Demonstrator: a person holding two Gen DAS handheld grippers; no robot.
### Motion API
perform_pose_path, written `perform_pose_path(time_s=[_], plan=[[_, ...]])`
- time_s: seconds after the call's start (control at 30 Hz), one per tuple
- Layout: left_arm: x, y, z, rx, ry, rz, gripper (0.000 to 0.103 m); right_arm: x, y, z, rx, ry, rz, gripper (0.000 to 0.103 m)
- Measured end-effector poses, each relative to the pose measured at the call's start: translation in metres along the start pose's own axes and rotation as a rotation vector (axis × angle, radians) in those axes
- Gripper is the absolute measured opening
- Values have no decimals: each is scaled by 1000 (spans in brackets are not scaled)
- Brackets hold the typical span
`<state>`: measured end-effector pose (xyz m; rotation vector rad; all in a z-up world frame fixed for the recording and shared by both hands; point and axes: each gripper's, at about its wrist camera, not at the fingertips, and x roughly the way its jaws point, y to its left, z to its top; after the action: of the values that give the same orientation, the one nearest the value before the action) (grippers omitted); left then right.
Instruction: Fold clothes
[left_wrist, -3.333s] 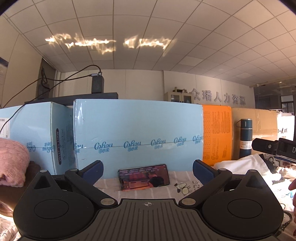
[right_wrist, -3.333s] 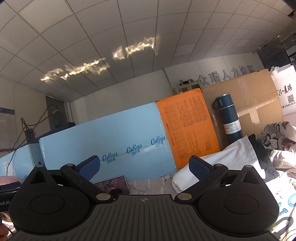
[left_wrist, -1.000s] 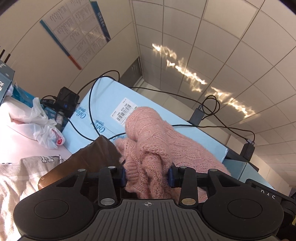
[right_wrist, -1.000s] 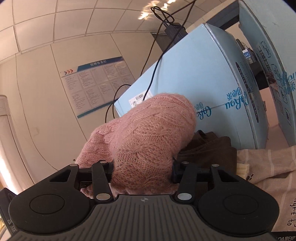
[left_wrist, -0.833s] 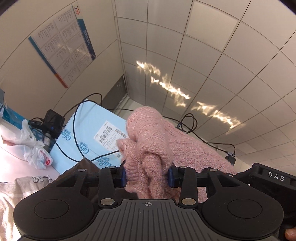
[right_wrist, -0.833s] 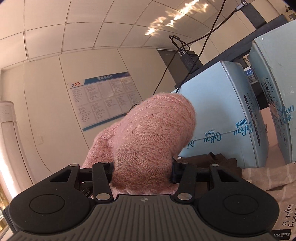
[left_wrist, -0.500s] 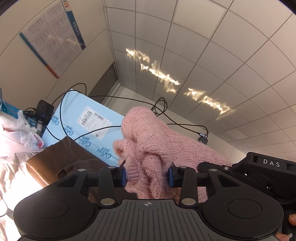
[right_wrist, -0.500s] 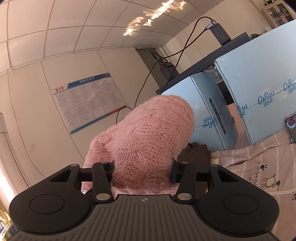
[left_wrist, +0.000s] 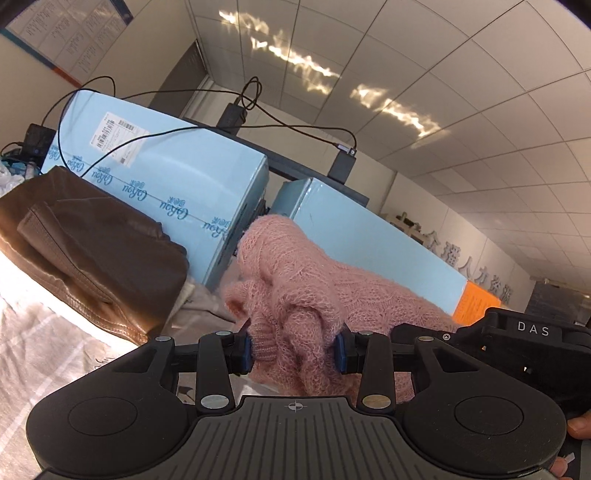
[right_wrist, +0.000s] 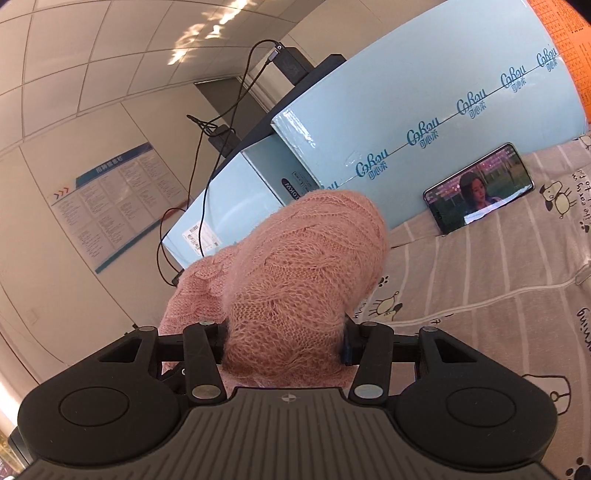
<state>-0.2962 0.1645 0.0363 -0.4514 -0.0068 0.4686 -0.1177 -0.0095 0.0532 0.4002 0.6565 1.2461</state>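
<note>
Brown jacket: a folded brown leather-look jacket (left_wrist: 92, 254) lies at the far left on the striped sheet, against the pale blue cardboard boxes (left_wrist: 173, 184); it looks stiffer and heavier than the knit
Left gripper: the left gripper (left_wrist: 293, 349) is clamped on a bunched fold of the fuzzy pink cable-knit sweater (left_wrist: 295, 295); its blue pads press in from both sides
Sweater's place: held up between both grippers, clear of the bed, in front of the blue boxes; whether any hem trails on the sheet is hidden
Right gripper: the right gripper (right_wrist: 282, 345) is closed on a thick wad of the same sweater (right_wrist: 295, 280); the knit bulges over the jaws
How it handles: my judgement is soft, light, stretchy and loose-knit; it sags and snags easily, and does not slip; best taken at shoulder seams or hem corners, since a grip on a bunched wad gives no straight edge to fold along
Bed: the beige striped sheet with cartoon dogs (right_wrist: 480, 277) spreads to the right
Phone: a black phone showing a video (right_wrist: 480, 192) leans on a box at the far right
</note>
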Motion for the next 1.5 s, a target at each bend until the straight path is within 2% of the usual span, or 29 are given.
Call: perform_pose_path(time_s=[0.13, 0.3, 0.33, 0.4, 0.47, 0.5, 0.57, 0.6, 0.67, 0.83, 0.9, 0.97, 1.07, 1.13, 1.2, 1.37, 1.43, 1.5], plan=[[30, -13, -10, 34, 121, 10, 38, 0, -31, 6, 36, 31, -60, 50], [55, -19, -18, 68, 259, 33, 41, 7, -65, -4, 41, 64, -141, 51], [57, -19, -19, 70, 282, 39, 44, 9, -70, -6, 44, 80, -159, 52], [62, -18, -20, 73, 327, 51, 58, 9, -74, -6, 29, 98, -184, 54], [66, -17, -19, 81, 366, 65, 74, 8, -73, -5, 4, 96, -200, 64], [67, -16, -13, 95, 370, 77, 80, 7, -71, -6, -15, 87, -222, 67], [71, -13, 3, 110, 340, 77, 84, 4, -68, -8, -61, 62, -273, 79], [73, -11, 11, 114, 316, 72, 90, 3, -66, -8, -84, 41, -295, 81], [77, -2, 16, 84, 303, 68, 93, 0, -62, -9, -127, -16, -329, 87], [85, 27, 16, -38, 310, 63, 95, -11, -52, -17, -261, -217, -390, 88], [88, 39, 16, -87, 313, 60, 95, -16, -47, -21, -317, -275, -350, 89], [91, 50, 15, -136, 315, 58, 95, -18, -39, -26, -383, -291, -270, 89], [94, 66, 16, -203, 314, 60, 95, -18, -24, -35, -490, -273, -174, 90], [88, 70, 18, -214, 290, 92, 95, -17, -13, -40, -537, -252, -132, 90], [86, 73, 19, -221, 287, 120, 95, -15, -3, -44, -583, -211, -86, 92], [91, 71, 15, -211, 345, 87, 95, -1, 23, -60, -726, -57, -19, 92], [92, 70, 13, -211, 355, 73, 95, 11, 34, -68, -778, 12, -28, 92], [93, 70, 12, -214, 360, 60, 95, 25, 38, -70, -754, 80, -48, 92]])
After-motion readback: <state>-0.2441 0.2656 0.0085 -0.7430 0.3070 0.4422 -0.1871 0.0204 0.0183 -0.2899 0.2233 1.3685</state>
